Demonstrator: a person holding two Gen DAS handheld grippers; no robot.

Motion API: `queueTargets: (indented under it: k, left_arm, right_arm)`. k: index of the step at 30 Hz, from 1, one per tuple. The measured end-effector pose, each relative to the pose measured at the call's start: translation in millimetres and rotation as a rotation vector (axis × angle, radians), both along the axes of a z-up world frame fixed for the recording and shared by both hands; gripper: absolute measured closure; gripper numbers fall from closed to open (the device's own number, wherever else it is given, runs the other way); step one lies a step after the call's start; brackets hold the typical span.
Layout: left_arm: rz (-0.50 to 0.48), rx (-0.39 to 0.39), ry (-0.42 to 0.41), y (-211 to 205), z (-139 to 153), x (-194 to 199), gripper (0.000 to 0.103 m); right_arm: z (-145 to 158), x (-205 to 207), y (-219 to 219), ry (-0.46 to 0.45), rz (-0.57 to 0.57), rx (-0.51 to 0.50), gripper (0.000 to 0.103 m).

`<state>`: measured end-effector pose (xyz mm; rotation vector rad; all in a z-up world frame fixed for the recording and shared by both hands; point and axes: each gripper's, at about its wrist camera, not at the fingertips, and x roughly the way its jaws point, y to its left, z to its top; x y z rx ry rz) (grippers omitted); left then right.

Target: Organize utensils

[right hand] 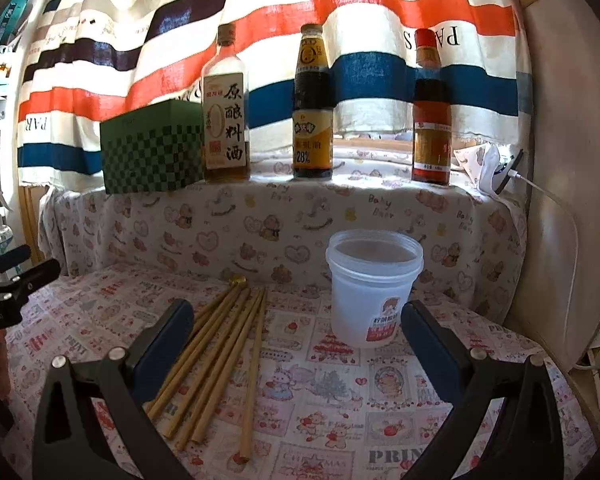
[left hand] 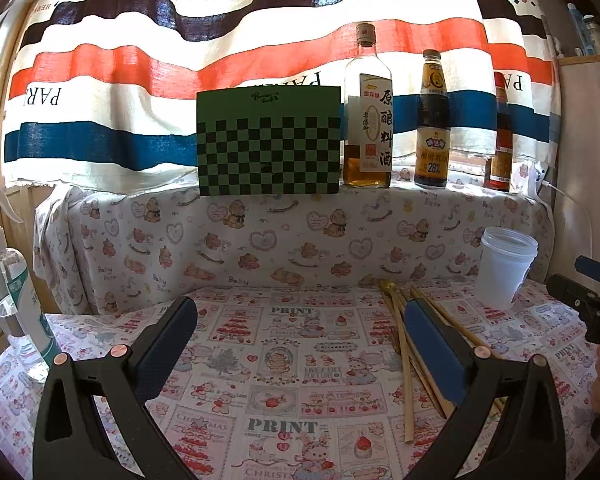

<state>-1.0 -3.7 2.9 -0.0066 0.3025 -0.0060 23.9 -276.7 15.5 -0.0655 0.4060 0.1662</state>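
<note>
Right wrist view: tan chopsticks (right hand: 220, 364) lie fanned at lower left, beside the wide-open, empty right tool (right hand: 298, 320); left tool (left hand: 300, 320) likewise.

We are in a home, in a makeshift kitchen corner. The desk (right hand: 340, 392) wears a cloth printed with bears and Christmas pictures, and a ledge (right hand: 340, 200) behind it is draped in baby-bear fabric. On that ledge we see three condiment bottles: cooking wine (right hand: 225, 120), a dark sauce (right hand: 313, 116) and a red-capped one (right hand: 431, 120), beside a green checkered box (right hand: 152, 152). A striped curtain (right hand: 260, 20) covers the window behind. Bamboo chopsticks (right hand: 220, 360) lie on the desk near a plastic tub (right hand: 370, 292), and a spray bottle (left hand: 8, 292) stands at the left edge.
</note>
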Motion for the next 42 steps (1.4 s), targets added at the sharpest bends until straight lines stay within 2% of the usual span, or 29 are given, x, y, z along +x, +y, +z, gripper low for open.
queueTargets:
  k: [12,16,21,27,42]
  left_arm:
    - [0.016,-0.004,0.003,5.5,-1.0,1.3,0.0]
    - [-0.041,-0.02,0.002,5.5,-0.6,2.0,0.0]
    - [-0.052,-0.001,-0.004,-1.1,-0.6,1.6,0.0]
    - [0.002,-0.005,0.013,-0.2,-2.2,1.8,0.0]
    - [0.056,-0.066,0.067,17.8,-6.4,12.1,0.0]
  right_arm:
    - [0.7,-2.6,-3.3,-0.008,-0.027,-0.002,0.0]
    - [1.2,-2.2,-3.9,-0.011,-0.046,-0.001,0.0]
    - [1.1,-2.5,-0.4,-0.014,-0.046,-0.018,0.0]
    - [1.2,-3.2,-1.7,-0.018,-0.049,-0.015,0.0]
    - [0.6,-2.9,0.7,-0.014,-0.028,-0.016,0.0]
